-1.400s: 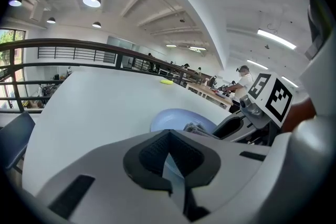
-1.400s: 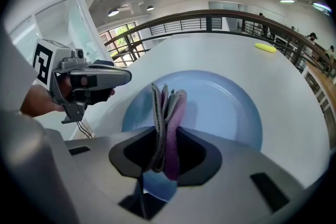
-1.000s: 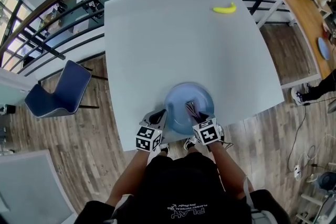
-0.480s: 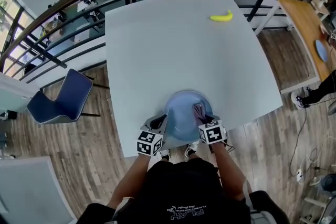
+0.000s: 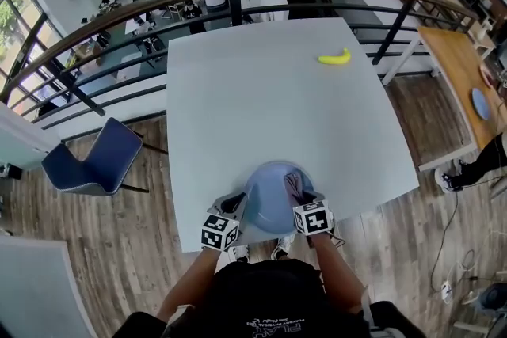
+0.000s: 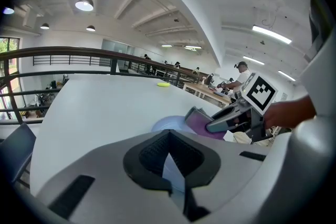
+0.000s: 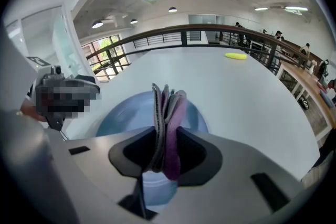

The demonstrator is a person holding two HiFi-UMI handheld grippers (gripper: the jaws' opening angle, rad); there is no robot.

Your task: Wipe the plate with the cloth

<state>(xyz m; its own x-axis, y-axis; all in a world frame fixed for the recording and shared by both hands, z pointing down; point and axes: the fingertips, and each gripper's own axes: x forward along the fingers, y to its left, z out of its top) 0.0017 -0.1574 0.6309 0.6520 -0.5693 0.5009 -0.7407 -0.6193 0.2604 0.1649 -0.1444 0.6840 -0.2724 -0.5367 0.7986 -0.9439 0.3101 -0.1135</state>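
Plate [image 5: 268, 210] sits at the table's [image 5: 261, 91] near edge, between my grippers, with bare tabletop ahead. Left gripper [image 5: 236, 204] pinches the plate's rim. Right gripper [image 5: 297, 192] clamps the folded cloth [image 5: 291, 182] over the plate.

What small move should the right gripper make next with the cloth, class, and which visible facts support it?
Probably press the cloth down and sweep it across the plate. The right gripper is shut on the folded cloth over the plate's right part, and the left gripper grips the plate's left rim, which should steady it.
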